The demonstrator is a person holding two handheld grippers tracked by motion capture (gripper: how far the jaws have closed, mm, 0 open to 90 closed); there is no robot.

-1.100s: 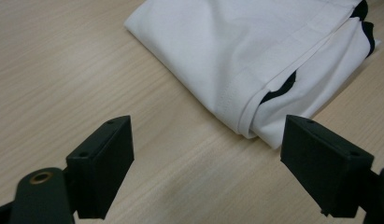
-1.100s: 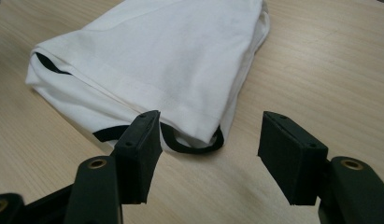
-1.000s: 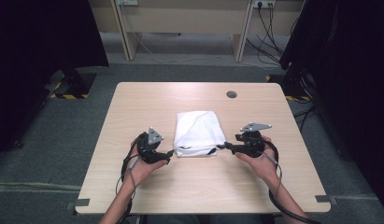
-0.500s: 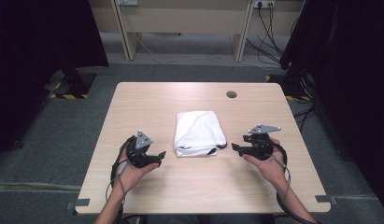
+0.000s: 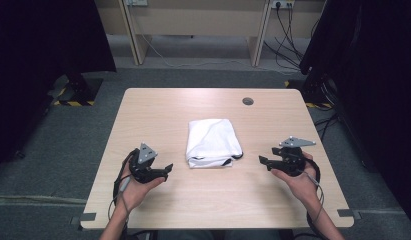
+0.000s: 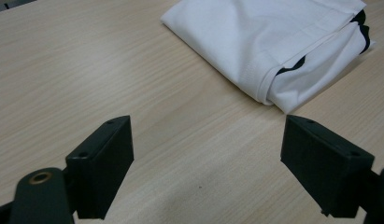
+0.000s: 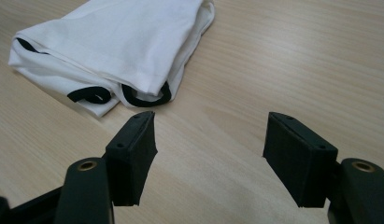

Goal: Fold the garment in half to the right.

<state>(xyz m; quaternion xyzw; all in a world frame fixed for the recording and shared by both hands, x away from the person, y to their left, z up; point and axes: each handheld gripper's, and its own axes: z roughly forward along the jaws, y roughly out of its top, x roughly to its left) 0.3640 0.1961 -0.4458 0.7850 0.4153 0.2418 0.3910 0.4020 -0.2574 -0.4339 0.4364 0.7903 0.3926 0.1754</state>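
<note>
A folded white garment [image 5: 213, 142] with black trim lies flat on the middle of the wooden table [image 5: 158, 110]. My left gripper [image 5: 167, 168] rests in a hand left of it, a short gap away, pointing toward it. In the left gripper view the left gripper [image 6: 208, 168] is open over bare wood, with the garment [image 6: 273, 42] ahead. To the right of the cloth, my right gripper [image 5: 262, 160] also points at it from a short gap. Its jaws have just been opening; the right gripper [image 7: 210, 156] holds nothing, with the garment's black-edged folds [image 7: 115, 42] lying ahead to the left.
A round cable hole [image 5: 248, 101] sits in the table's far right part. Beyond the far edge stand desk legs [image 5: 135, 35] and floor cables [image 5: 193, 60]. Dark curtains flank both sides. Bare wood lies in front of the garment.
Both grippers have drawn away from the garment's near corners, the left one leftward and the right one rightward. The garment lies where it was.
</note>
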